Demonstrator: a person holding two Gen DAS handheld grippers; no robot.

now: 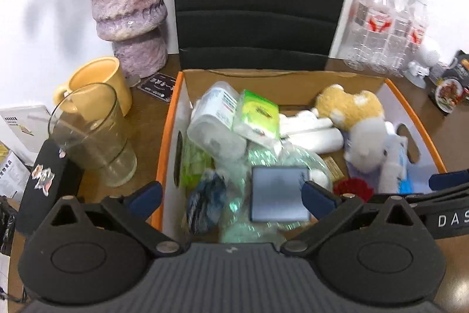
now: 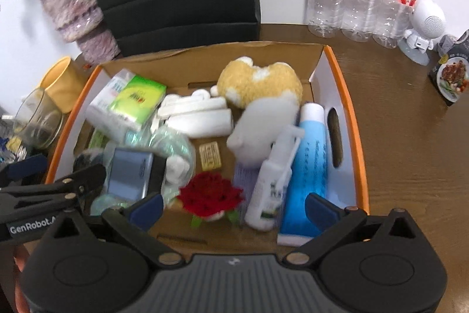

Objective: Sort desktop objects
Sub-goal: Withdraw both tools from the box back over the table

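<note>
Cardboard box [image 2: 346, 96] fills mid-frame on the table [image 2: 410, 137], packed with a plush [image 2: 261, 90], blue tube [image 2: 310, 166], red flower [image 2: 209, 195] and grey case [image 1: 280, 195]. Left tool [image 1: 231, 195] and right tool [image 2: 234, 210] both hang spread wide above it, grasping nothing.

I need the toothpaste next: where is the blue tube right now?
In the right wrist view, the blue tube lies inside the box along its right wall, beside the white spray bottle.

Cardboard box [image 2: 258, 55], fuzzy plush toy [image 2: 261, 84], clear glass tumbler [image 1: 91, 134].
</note>
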